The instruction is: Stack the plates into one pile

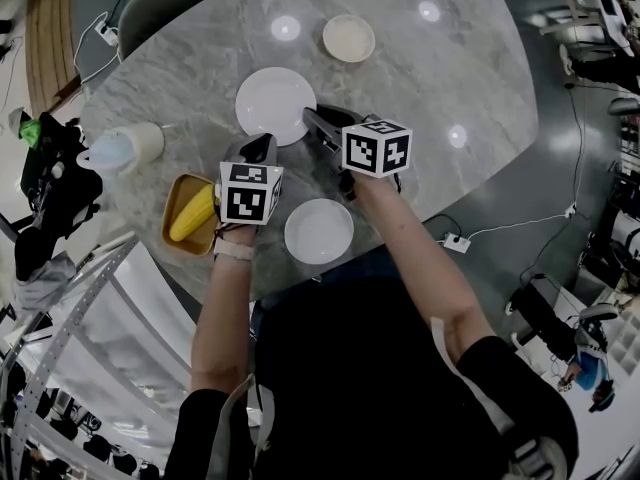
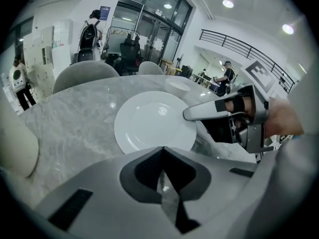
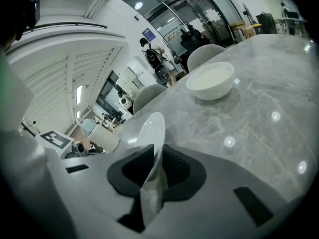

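Head view: yellow dish (image 1: 196,249) holds corn cob (image 1: 192,214).

left gripper (image 1: 262,148): jaws together, empty | right gripper (image 1: 318,123): jaws clamped on plate (image 3: 151,129)

The left gripper (image 2: 162,149) has its jaws pressed together with nothing between them, their tips just short of the near rim of a white plate (image 2: 149,123). The plate lies flat on a grey marble table (image 2: 70,121). The right gripper (image 2: 193,114) reaches in from the plate's right, its tip at that rim. Beyond the plate sits a small bowl (image 2: 178,85), and behind it stand grey chairs (image 2: 84,73).
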